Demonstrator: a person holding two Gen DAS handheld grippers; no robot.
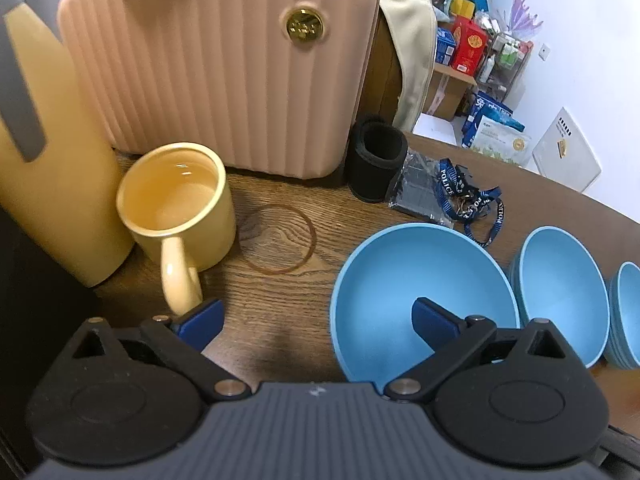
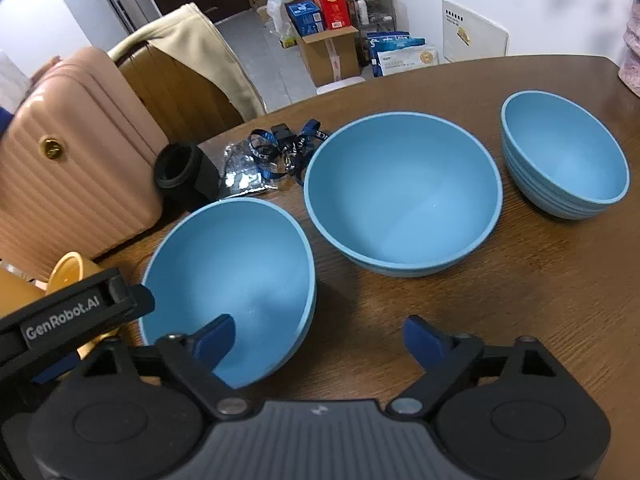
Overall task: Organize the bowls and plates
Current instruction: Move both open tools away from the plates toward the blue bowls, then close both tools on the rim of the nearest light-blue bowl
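Note:
Three groups of blue bowls stand in a row on the wooden table (image 2: 520, 300). The nearest big bowl (image 1: 420, 264) (image 2: 232, 256) has both grippers at it. My left gripper (image 1: 316, 308) is open, its right finger inside the bowl and its left finger outside by the mug handle, so the bowl's left rim lies between them untouched. My right gripper (image 2: 319, 323) is open too, left finger inside the bowl, right finger over bare table. The middle big bowl (image 2: 400, 188) (image 1: 560, 280) seems nested in another. At the right is a stack of smaller bowls (image 2: 568, 160) (image 1: 628, 308).
A yellow mug (image 1: 176, 204) and a tall yellow jug (image 1: 52, 184) stand left of the near bowl. Behind them are a pink ribbed case (image 1: 220, 72), a black cylinder (image 1: 376, 160), a foil packet and a blue lanyard (image 1: 472, 196). A rubber band (image 1: 278, 238) lies on the table.

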